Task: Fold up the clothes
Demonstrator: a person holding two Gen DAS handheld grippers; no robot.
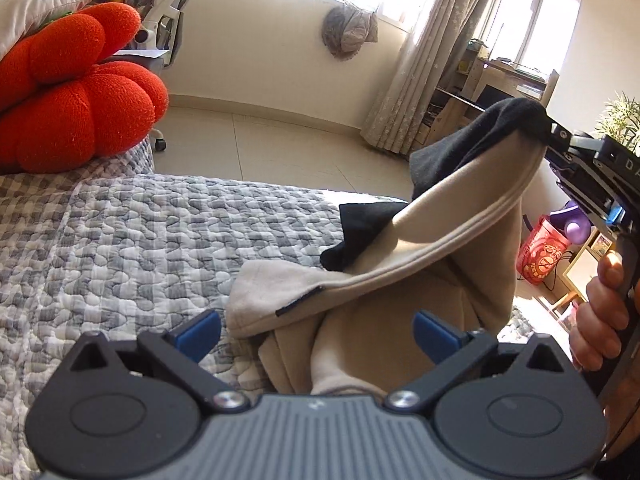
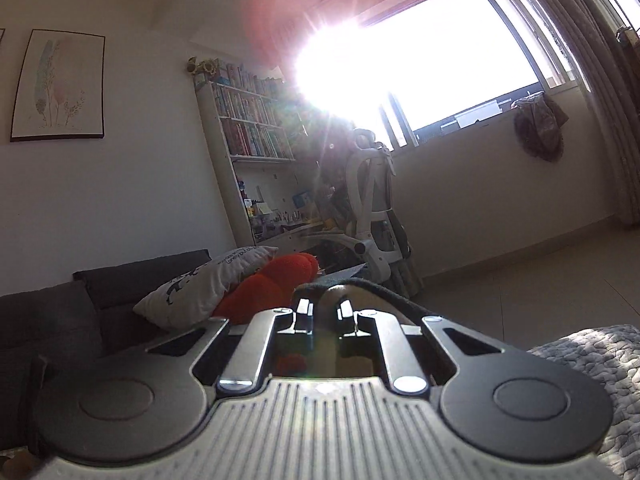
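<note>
A beige garment with black parts [image 1: 420, 248] rises off the grey quilted bed [image 1: 140, 248] at the right of the left wrist view. My right gripper [image 1: 550, 130] is shut on its black top corner and holds it up, stretching a seamed edge down toward the bed. In the right wrist view that gripper [image 2: 325, 308] points level, its jaws close together with a fold of the garment [image 2: 380, 292] pinched between them. My left gripper [image 1: 316, 332] stands open just above the bed, its blue pads [image 1: 196, 336] wide apart on either side of the garment's lower bunched part, not pressing it.
A big orange pumpkin cushion [image 1: 80, 92] and a white pillow [image 1: 36, 8] lie at the bed's far left. A hand [image 1: 600, 312] holds the right gripper's handle. Beyond the bed are tiled floor [image 1: 280, 140], an office chair [image 2: 372, 208], a bookshelf [image 2: 248, 128] and a curtain [image 1: 416, 80].
</note>
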